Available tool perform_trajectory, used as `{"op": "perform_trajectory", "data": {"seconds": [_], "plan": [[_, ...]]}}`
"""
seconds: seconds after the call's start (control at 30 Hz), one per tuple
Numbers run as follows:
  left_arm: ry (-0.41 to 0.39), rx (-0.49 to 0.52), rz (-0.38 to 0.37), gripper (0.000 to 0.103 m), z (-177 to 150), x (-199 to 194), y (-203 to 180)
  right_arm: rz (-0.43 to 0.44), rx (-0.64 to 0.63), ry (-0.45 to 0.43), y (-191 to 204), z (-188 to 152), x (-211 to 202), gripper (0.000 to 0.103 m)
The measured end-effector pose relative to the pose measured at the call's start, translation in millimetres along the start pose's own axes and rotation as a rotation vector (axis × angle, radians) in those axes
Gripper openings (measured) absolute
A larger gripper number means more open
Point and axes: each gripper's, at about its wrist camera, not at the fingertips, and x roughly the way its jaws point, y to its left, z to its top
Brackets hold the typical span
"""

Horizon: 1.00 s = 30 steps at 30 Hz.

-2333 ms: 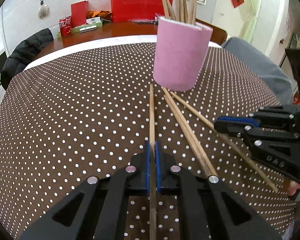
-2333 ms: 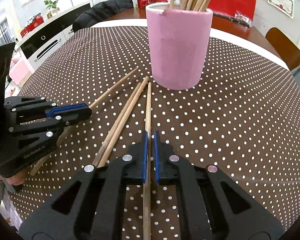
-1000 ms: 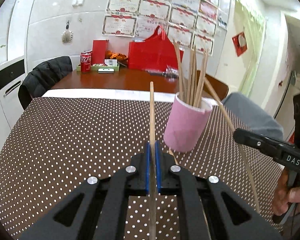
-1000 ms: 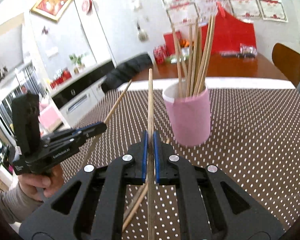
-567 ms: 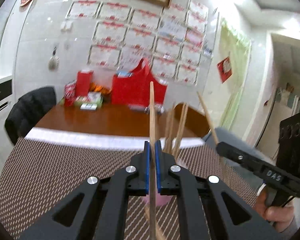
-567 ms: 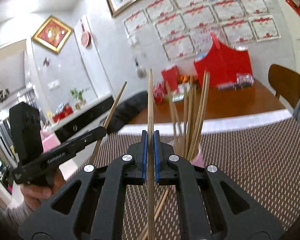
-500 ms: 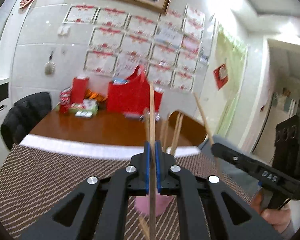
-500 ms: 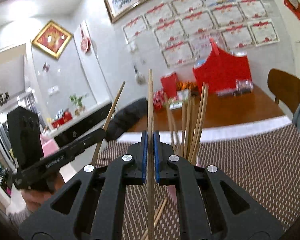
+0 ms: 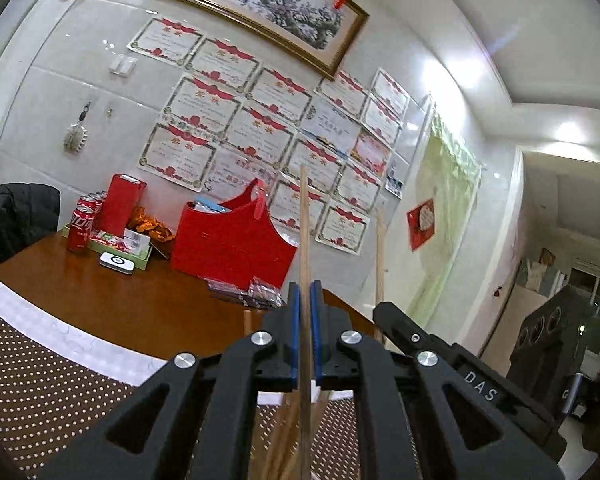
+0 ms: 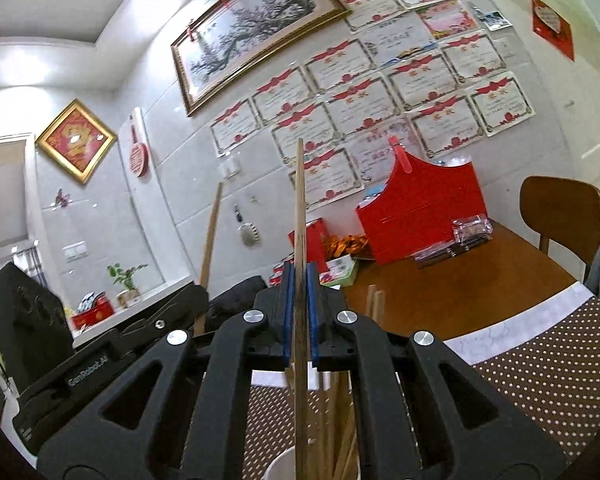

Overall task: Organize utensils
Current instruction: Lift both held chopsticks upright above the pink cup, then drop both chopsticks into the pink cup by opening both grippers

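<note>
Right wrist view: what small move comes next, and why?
Probably lower the right gripper. It is shut on a chopstick whose lower end hangs just above the cup that already holds others; the left gripper likewise clamps one.

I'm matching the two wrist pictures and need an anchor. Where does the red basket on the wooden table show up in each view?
Left wrist view: the red basket stands left of centre, just left of the chopstick clamped in the left gripper.
Right wrist view: the red basket stands right of centre, beyond the right gripper.
Shared landmark: the framed tree painting high on the wall.
</note>
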Motion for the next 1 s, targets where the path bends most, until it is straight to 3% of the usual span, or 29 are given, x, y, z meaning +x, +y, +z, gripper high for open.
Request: {"op": "perform_trajectory", "data": {"seconds": [0.17,0.47,0.77,0.8,0.87,0.9,0.93,0.97,1.0], "plan": [[-0.016,0.025,0.035,0.005,-7.5,20.7,6.7,-0.009,0.026,-0.013,-17.4,-9.9,17.7,0.006],[0.017,0.081,0.08,0.005,-26.1,36.1,11.2,-0.02,-0.044,-0.027,-3.0,-23.3,21.3,0.006],[0.046,0.131,0.081,0.005,-32.4,32.1,8.9,-0.01,-0.035,0.045,-3.9,-29.4,24.1,0.008],[0.047,0.134,0.077,0.005,-31.5,30.5,8.2,-0.011,-0.032,0.049,-3.8,-28.8,24.4,0.01],[0.048,0.144,0.075,0.006,-28.7,27.1,6.7,-0.013,-0.025,0.047,-4.3,-25.3,21.2,0.039],[0.049,0.149,0.073,0.008,-27.4,26.2,6.0,-0.016,-0.018,0.028,-4.5,-22.2,16.5,0.074],[0.049,0.157,0.071,0.012,-25.6,24.1,5.2,-0.021,-0.015,0.008,-4.3,-20.0,13.0,0.081],[0.046,0.161,0.072,0.028,-24.5,22.1,4.5,-0.025,-0.015,-0.017,-3.6,-16.9,7.8,0.081],[0.042,0.161,0.073,0.033,-23.2,20.5,4.4,-0.026,-0.019,-0.026,-2.4,-13.5,4.9,0.082]]}}
